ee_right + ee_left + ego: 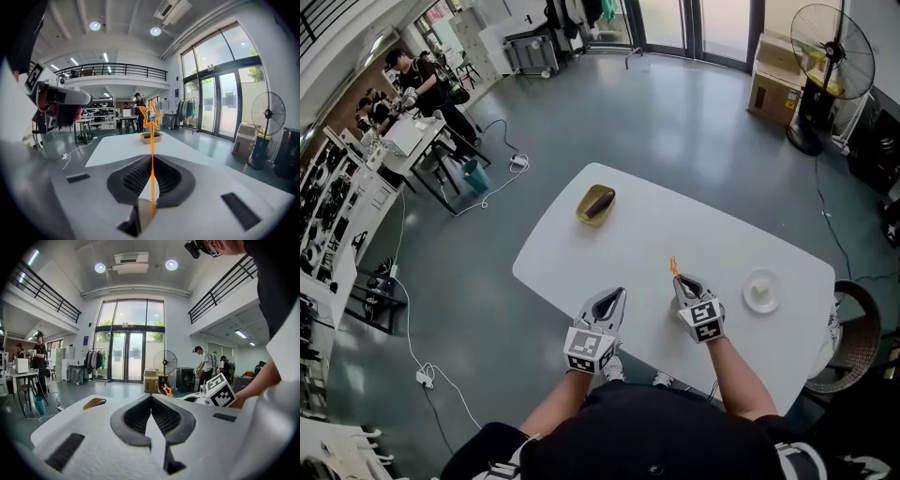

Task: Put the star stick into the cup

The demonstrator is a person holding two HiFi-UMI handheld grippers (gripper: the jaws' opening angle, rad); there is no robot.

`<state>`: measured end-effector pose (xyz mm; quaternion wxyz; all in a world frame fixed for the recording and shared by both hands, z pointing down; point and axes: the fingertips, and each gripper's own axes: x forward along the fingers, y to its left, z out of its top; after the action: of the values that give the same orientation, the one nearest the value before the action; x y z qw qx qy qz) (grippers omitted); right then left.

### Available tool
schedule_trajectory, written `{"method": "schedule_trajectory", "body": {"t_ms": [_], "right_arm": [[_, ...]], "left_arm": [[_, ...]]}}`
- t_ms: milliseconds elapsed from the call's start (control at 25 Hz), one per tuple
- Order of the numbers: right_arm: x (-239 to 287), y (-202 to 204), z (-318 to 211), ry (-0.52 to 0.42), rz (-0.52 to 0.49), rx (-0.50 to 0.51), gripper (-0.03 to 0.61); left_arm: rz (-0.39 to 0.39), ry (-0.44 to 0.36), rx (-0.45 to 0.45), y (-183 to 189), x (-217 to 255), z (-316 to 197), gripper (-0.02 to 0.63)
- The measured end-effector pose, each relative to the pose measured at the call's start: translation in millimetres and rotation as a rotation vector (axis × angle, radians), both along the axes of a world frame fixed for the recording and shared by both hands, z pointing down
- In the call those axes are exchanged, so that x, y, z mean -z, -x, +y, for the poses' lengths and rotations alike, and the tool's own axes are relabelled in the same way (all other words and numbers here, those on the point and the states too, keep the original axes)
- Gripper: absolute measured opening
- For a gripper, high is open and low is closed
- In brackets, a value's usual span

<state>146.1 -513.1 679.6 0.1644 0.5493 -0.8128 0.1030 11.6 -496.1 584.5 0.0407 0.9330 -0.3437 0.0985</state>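
1. Orange stick (pixel 152 140) stands upright in our right gripper (pixel 682 281), jaws pinched narrow on its lower end, star on top. Left gripper (pixel 151 397) has jaws together, empty.
2. Cup (pixel 760 291) sits on the table (pixel 675 216) at 3 o'clock of the right gripper, apart from it.
3. Risks: the thin stick could swivel or slip in the pads as we tilt it. Its end could clip the rim and tip the cup.
4. We can read no brand or text, only square markers (pixel 220 392) on the cubes.

Cup (pixel 760 291) on table (pixel 675 225) right side; tray (pixel 595 204) far left.
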Motion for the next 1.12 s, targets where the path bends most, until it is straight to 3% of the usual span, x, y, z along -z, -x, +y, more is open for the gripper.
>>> {"method": "schedule_trajectory", "body": {"t_ms": [560,1120], "right_arm": [[-33,12,-6,0.084,0.283,0.045,0.041],[-36,13,-8,0.129,0.325,0.016,0.090]], "left_arm": [[-0.001,0.043,-0.020,22,-12,-23,0.009],[0.017,0.054,-0.076,28,-9,-29,0.009]]}}
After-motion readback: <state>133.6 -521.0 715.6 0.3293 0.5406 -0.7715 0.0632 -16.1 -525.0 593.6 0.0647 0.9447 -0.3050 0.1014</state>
